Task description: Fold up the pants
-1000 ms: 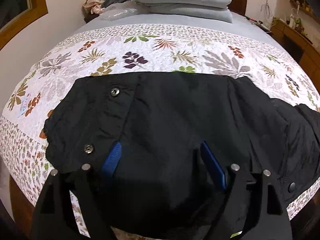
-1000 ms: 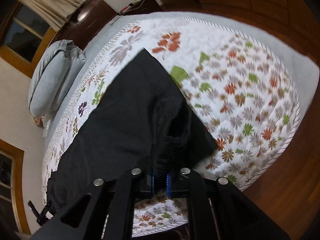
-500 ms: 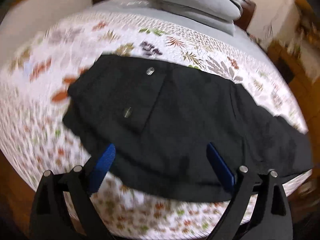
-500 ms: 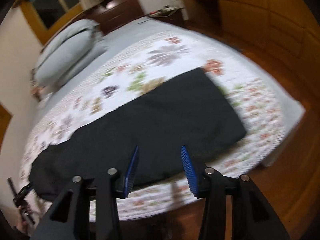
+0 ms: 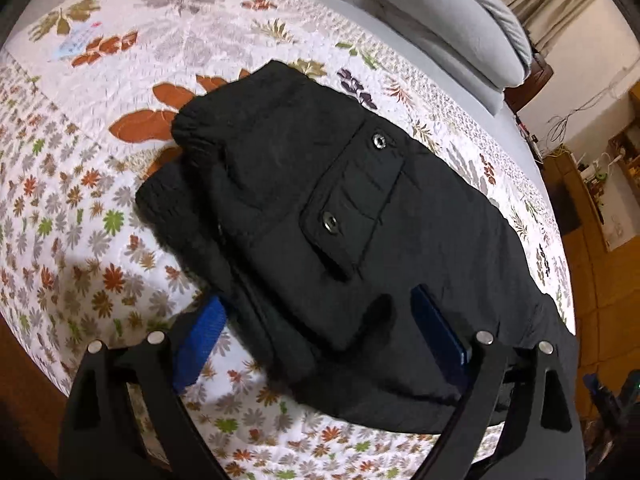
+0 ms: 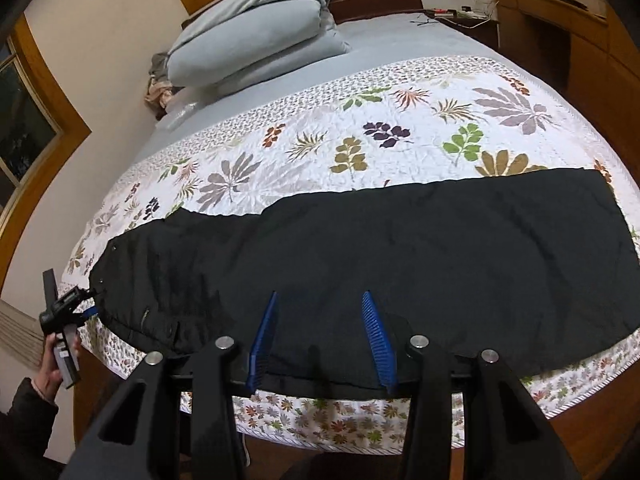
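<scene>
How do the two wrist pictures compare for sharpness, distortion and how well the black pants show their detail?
Left wrist view: mild motion blur on the quilt, strong fisheye bending, but the pants show pocket flap and snaps. Right wrist view: sharper, bed edge bowed by the lens, the pants mostly a flat dark mass, dim warm room light, corners vignetted.

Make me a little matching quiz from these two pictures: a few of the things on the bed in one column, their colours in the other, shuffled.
Things:
1. pants
2. folded duvet
3. quilt
4. gripper pads

Colours:
A. white with leaf and flower print
B. blue
C. black
D. pale grey-blue

Pairs: 1-C, 2-D, 3-A, 4-B
</scene>
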A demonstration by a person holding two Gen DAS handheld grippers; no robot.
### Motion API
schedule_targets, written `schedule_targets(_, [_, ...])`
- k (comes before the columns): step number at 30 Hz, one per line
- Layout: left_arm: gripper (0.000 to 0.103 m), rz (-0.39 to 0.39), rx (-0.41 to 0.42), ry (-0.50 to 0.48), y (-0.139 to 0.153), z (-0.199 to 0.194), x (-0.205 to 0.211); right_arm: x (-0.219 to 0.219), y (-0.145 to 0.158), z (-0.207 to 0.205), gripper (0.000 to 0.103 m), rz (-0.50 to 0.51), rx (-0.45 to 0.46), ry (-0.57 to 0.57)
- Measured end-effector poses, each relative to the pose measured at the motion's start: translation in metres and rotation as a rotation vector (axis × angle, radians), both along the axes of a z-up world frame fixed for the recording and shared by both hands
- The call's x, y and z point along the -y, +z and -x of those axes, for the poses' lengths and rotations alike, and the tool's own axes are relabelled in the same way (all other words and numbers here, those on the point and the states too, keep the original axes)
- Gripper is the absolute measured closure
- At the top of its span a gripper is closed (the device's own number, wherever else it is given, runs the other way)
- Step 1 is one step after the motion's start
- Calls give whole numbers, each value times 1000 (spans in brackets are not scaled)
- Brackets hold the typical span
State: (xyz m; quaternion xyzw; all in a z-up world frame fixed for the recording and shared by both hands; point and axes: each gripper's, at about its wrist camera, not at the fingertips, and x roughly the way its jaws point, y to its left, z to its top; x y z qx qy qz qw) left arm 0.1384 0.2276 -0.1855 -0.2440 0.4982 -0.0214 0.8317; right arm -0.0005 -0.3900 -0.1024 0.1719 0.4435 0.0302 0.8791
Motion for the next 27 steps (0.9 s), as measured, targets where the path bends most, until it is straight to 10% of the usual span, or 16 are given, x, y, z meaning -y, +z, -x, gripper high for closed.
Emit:
schedule_targets(15, [22, 73, 8, 16, 1, -5, -10, -6, -12, -4, 58, 14, -4, 20])
schedule_targets(23, [67, 21, -2, -2, -5, -14, -13, -7, -17, -8, 58, 15, -13, 22])
schedule_targets(27, [73, 6, -8, -29, -6, -17, -14, -15, -26, -11, 58, -11, -33, 41])
